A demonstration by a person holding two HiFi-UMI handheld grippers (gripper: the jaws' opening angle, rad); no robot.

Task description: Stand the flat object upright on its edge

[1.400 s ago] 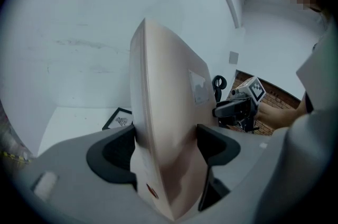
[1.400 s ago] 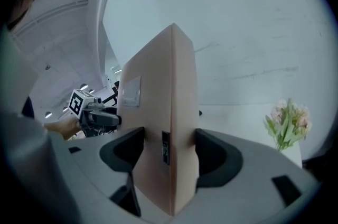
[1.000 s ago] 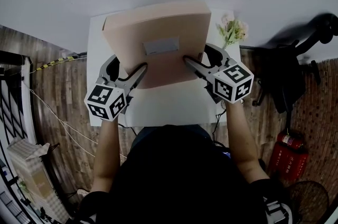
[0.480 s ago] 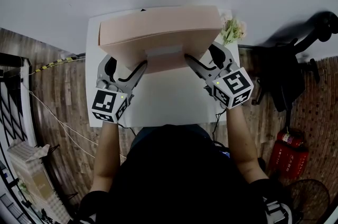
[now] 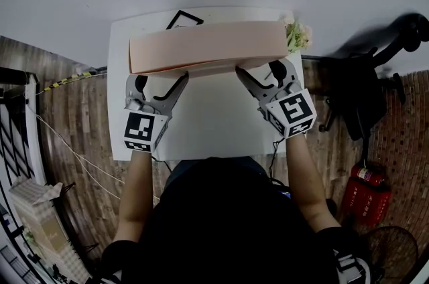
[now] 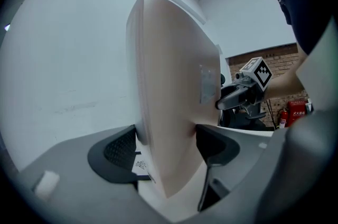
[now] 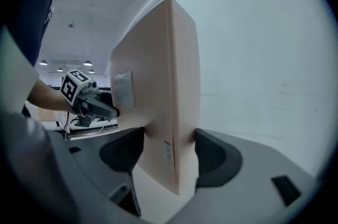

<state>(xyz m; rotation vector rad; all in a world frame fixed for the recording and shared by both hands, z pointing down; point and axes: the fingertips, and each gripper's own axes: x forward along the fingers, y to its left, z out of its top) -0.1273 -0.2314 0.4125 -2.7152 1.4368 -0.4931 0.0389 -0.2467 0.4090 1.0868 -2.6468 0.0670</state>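
Note:
A flat pinkish-beige cardboard box [image 5: 206, 47] stands almost upright on its long edge at the far side of the white table [image 5: 214, 128]; from the head view I see mostly its top edge. My left gripper [image 5: 161, 80] is shut on the box's left lower part and my right gripper [image 5: 260, 72] on its right lower part. In the left gripper view the box [image 6: 174, 106] fills the gap between both pads of that gripper [image 6: 166, 146], and the right gripper [image 6: 240, 95] shows beyond. In the right gripper view the box [image 7: 158, 101] sits clamped in that gripper [image 7: 169, 151]; a pale label is on its near face.
A small bunch of flowers [image 5: 298, 37] stands at the table's far right corner beside the box. A black-outlined printed mark [image 5: 182, 19] lies on the table behind the box. A white wall is just past the table. A black stand [image 5: 375, 68] and red extinguisher [image 5: 365, 192] are right.
The box has swung up from leaning towards me to nearly vertical, so its broad face no longer shows from above. Both grippers rolled with it and kept their hold.

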